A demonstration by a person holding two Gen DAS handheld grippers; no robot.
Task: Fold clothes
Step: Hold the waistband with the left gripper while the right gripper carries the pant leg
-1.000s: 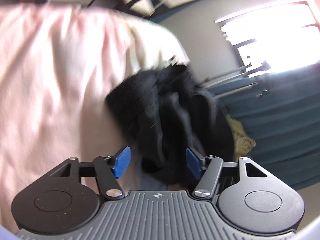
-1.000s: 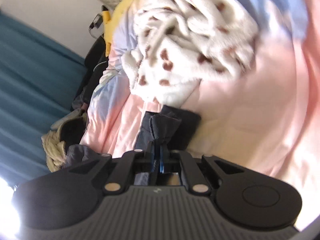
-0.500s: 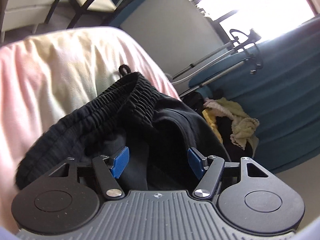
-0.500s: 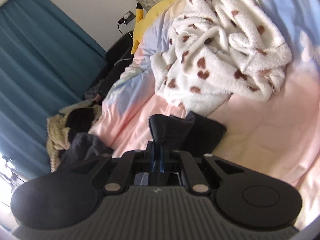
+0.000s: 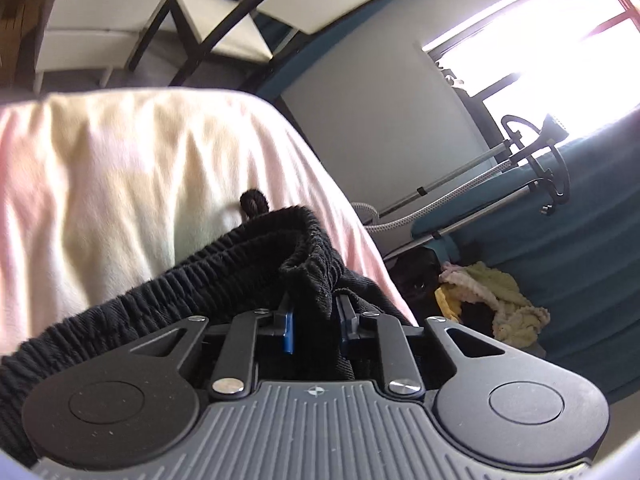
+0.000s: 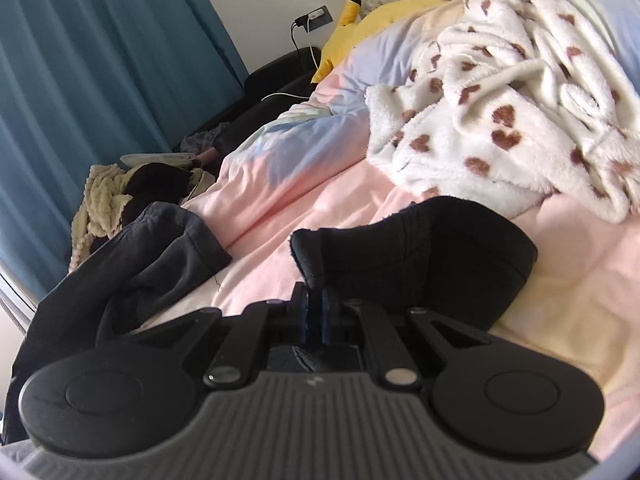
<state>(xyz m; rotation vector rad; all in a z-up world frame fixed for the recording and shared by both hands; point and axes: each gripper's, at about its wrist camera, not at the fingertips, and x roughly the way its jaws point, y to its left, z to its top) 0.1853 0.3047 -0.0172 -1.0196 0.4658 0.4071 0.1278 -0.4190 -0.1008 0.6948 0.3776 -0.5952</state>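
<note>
the black pants [image 5: 224, 276] lie on the pink bedsheet [image 5: 120, 168], near the edge of the bed. their ribbed elastic waistband runs across the left wrist view, with a drawstring loop [image 5: 253, 202] poking up behind it. the left gripper [image 5: 314, 326] has a bunched fold of that waistband between its blue pads [image 5: 287, 330], and its jaws are closing on the cloth, now narrow.

in the right wrist view another end of the black pants [image 6: 432, 248] rests folded over on the same bedsheet [image 6: 360, 196]. the right gripper [image 6: 315, 316] is pinched tight on a corner of that fabric, its pads nearly together with the cloth rising between them.

left of it lies a dark grey garment [image 6: 160, 248], partly over the bed's side. beyond the pants is a fluffy white blanket with brown hearts [image 6: 500, 112], and a yellow plush toy [image 6: 352, 36] near the headboard. teal curtains [image 6: 100, 60] hang alongside, with a heap of cream and dark laundry [image 6: 120, 196] below.
</note>
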